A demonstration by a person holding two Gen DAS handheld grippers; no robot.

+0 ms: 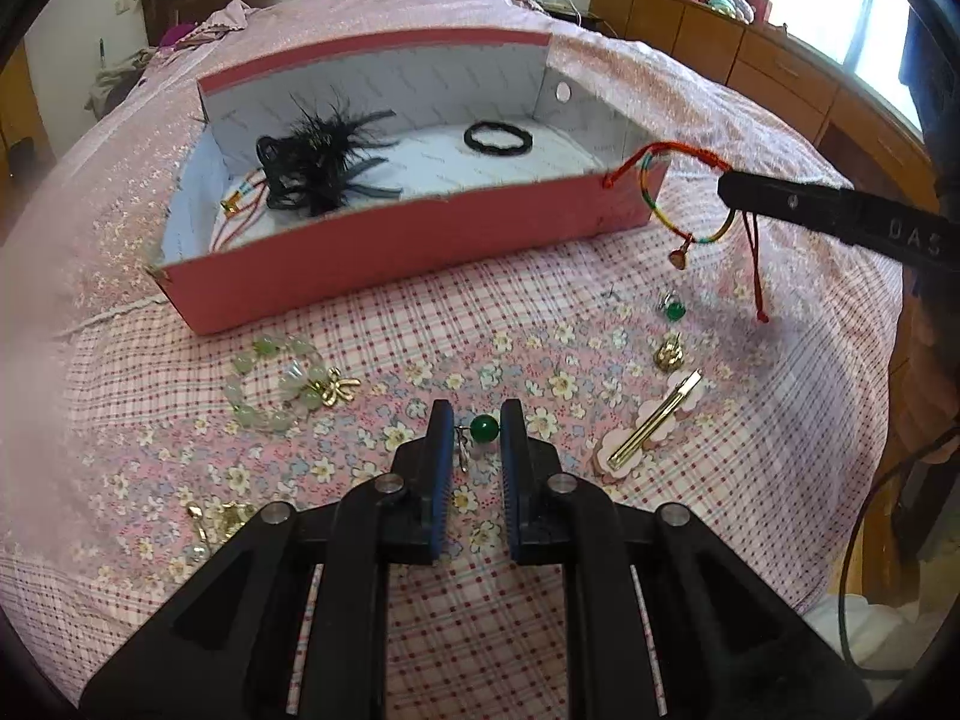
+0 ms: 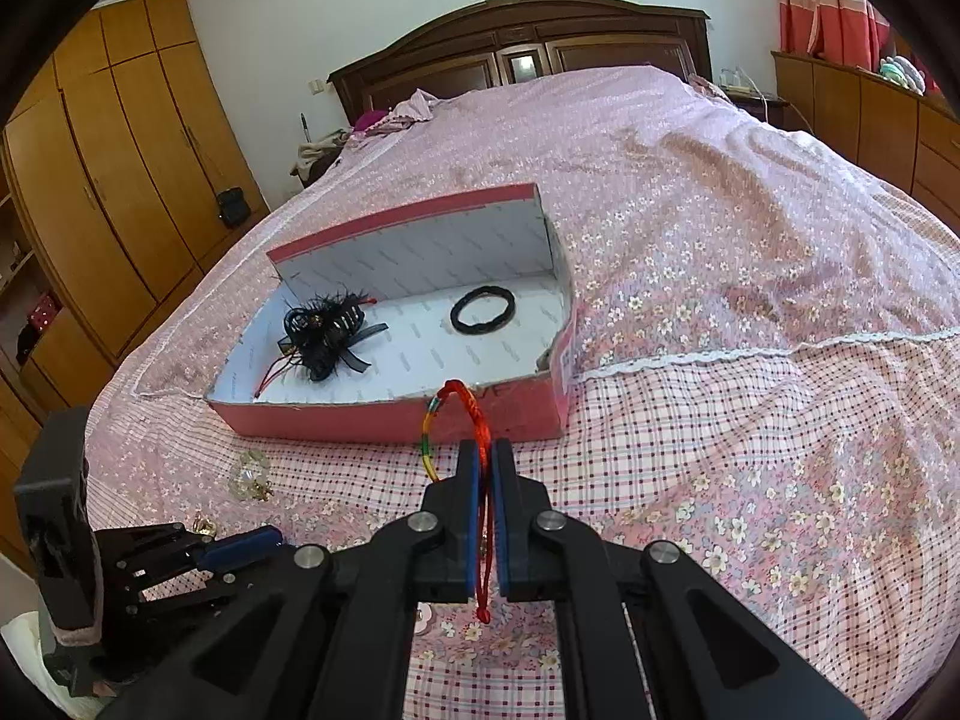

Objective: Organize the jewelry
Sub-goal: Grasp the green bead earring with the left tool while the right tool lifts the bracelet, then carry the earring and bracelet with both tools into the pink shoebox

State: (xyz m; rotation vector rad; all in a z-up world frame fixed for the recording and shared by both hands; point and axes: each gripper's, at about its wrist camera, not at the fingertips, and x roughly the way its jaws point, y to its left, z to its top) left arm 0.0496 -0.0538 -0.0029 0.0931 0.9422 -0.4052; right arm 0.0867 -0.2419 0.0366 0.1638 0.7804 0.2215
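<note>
My right gripper [image 2: 486,462] is clamped on a rainbow cord bracelet [image 1: 690,204] dangling just outside the pink box [image 1: 384,264], at its right corner. My left gripper [image 1: 474,426] is closed around a green bead earring [image 1: 483,427] on the bedspread [image 1: 600,312] near the bed's front edge. The small round bead could squirt out, or the loose cord snag the box rim.

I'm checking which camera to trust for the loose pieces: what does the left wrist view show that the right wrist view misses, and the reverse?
Only the left wrist view: the left gripper around a round green bead earring, a flat gold hair clip, a second green earring.

Only the right wrist view: orange wooden wardrobes, and the right gripper shut on the red and rainbow cord bracelet seen from behind.

Both: the pink cardboard box, its black feather hairpiece, black round hair tie, and the pale green bead bracelet.
</note>
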